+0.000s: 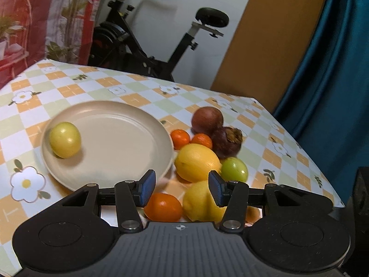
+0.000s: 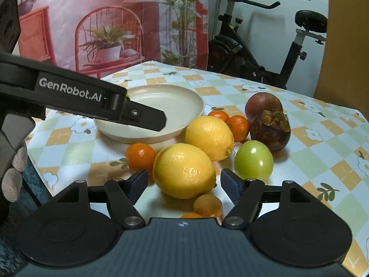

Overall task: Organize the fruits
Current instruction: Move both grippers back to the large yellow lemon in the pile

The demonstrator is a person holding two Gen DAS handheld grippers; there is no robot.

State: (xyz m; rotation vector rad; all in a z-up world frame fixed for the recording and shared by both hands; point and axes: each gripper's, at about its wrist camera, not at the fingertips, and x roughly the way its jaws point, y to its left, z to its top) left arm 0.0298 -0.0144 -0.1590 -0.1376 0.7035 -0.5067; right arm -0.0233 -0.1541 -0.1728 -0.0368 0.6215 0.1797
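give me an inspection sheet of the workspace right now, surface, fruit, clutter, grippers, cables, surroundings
Surface: table under a checked flower-print cloth.
Job's things: beige plate holding one green fruit; lemons, small oranges, a second green fruit and two mangosteens clustered beside the plate.
Clutter: nothing seen.
Grippers: left gripper open, empty; right gripper open around the near lemon, pads apart from it.
Cables: nothing seen.
Surroundings: exercise bike, printed backdrop, teal curtain.

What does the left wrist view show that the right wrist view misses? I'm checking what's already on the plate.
Only the left wrist view shows a yellow-green fruit lying on the plate. Only the right wrist view shows a small brown fruit near the camera and the left claw's arm reaching over the plate. Both show the two lemons, the mangosteen and the checked tablecloth.
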